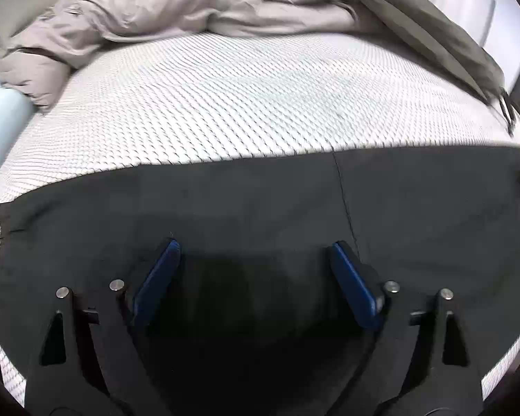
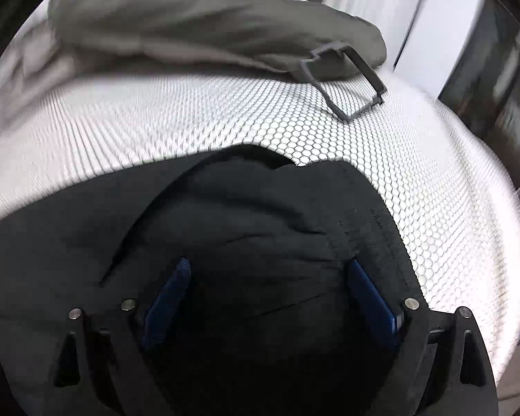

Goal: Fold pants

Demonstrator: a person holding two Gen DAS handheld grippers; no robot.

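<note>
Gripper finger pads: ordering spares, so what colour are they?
Blue pads on the black left gripper; clearest in the left wrist view.

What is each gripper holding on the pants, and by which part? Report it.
Nothing is held. The left gripper and right gripper hang over the black pants, jaws wide apart, no fabric pinched.

Looking down over the left gripper point(image 1: 253, 253), blue pads point(image 1: 159, 277) spread wide, nothing pinched between them; below, black pants point(image 1: 260, 201) lying flat across a white honeycomb mattress point(image 1: 225, 104), far edge straight, a thin seam point(image 1: 343, 201) running toward the right pad; beyond, bare mattress, then crumpled grey bedding point(image 1: 176, 3) heaped along the far side; darker grey fabric point(image 1: 433, 34) sloping down at right; pale blue tube point(image 1: 3, 118) at left edge.
</note>
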